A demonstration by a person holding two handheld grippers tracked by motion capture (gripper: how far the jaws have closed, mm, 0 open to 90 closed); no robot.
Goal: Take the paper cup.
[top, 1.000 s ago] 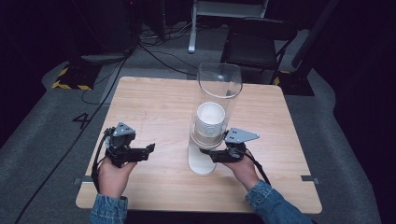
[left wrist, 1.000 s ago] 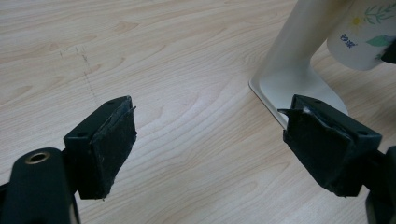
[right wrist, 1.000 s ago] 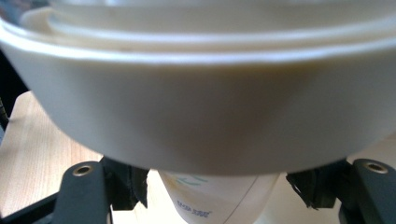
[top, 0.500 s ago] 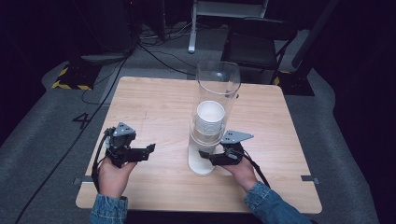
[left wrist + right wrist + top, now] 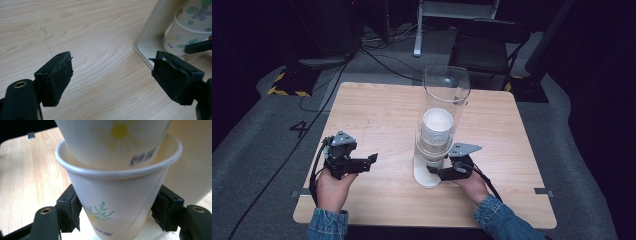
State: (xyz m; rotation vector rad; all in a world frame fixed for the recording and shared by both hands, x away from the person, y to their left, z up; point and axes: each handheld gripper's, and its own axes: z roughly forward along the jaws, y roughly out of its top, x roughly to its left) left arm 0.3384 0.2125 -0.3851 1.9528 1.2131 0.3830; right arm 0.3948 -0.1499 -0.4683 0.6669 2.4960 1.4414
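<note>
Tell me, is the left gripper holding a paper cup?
No, the left gripper has its jaws wide apart over bare table, with the paper cup off to one side.

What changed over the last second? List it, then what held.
No clear move. The right claw stays at the bottom paper cup under the cup dispenser, its jaws on both sides of the cup. The left claw stays open over the table, apart from the dispenser.

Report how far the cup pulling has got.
Done: the right gripper has its jaws on both sides of the bottom paper cup under the cup dispenser. In hand: that grip. Left: drawing the cup down off the stack; the left gripper waits open over the table.
</note>
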